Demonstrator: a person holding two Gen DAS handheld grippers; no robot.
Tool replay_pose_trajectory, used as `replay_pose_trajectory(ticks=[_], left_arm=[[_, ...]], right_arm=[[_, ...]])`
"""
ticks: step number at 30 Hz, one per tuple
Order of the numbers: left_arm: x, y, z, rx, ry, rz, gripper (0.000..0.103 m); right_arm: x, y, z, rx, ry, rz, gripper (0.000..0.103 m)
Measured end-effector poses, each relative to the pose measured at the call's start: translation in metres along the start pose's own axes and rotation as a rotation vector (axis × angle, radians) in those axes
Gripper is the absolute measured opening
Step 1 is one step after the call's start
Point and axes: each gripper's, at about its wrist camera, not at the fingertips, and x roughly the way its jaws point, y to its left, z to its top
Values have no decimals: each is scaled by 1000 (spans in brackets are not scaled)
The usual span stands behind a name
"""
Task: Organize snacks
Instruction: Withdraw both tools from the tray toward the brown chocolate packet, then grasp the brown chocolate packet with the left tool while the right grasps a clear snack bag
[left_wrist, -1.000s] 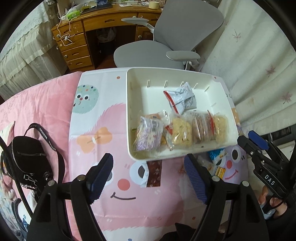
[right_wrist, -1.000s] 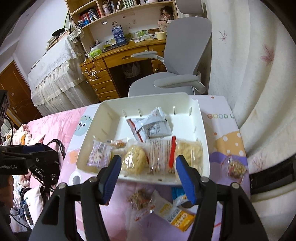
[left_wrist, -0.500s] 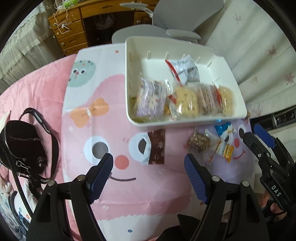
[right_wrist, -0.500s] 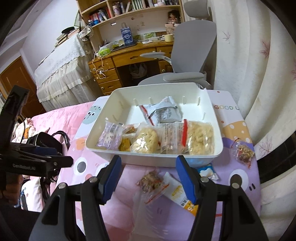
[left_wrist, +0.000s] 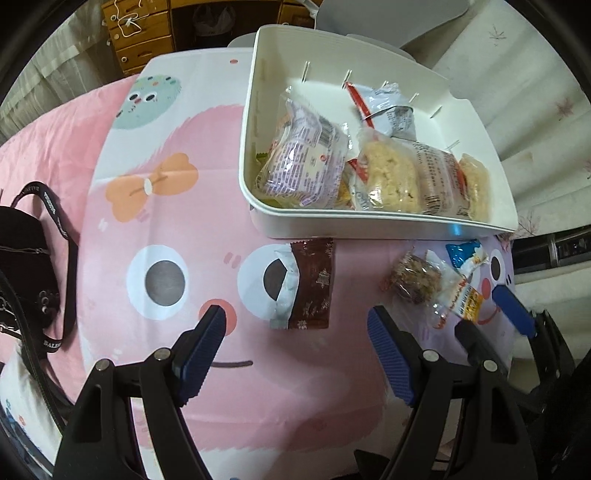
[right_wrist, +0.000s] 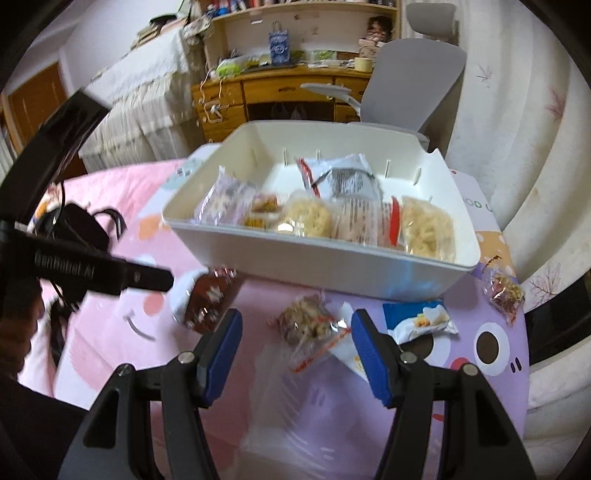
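A white bin (left_wrist: 369, 218) (right_wrist: 332, 262) on the cartoon-print cloth holds several wrapped snacks. In front of it lie a brown and white packet (left_wrist: 306, 284) (right_wrist: 207, 299), a clear-wrapped nut bar (left_wrist: 415, 282) (right_wrist: 306, 323), a blue and white packet (left_wrist: 463, 254) (right_wrist: 421, 317) and an orange packet (left_wrist: 467, 302). My left gripper (left_wrist: 295, 328) hangs open just above the brown packet, nothing between its fingers. My right gripper (right_wrist: 295, 328) is open over the nut bar, and it also shows at the right edge of the left wrist view as the right gripper (left_wrist: 491, 314).
Another nut bar (right_wrist: 504, 291) lies at the bin's right corner. A black bag with straps (left_wrist: 26, 266) (right_wrist: 79, 225) sits on the pink bedding at the left. A grey office chair (right_wrist: 410, 85) and a wooden desk (right_wrist: 280, 92) stand behind the bin.
Both grippers have come down toward the cloth; the loose packets in front of the bin look larger and closer. Neither pair of jaws has changed its width.
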Motion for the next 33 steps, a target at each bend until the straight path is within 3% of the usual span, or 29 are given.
replay_pose_trajectory(ticks=[14,33], left_arm=[[59,-15,14,27,68,31,74],[91,-23,22,36,86,23,48]], right_arm=[[43,6,-10,-171,29,-59,62],[76,4,-15,-162,88,24,62]])
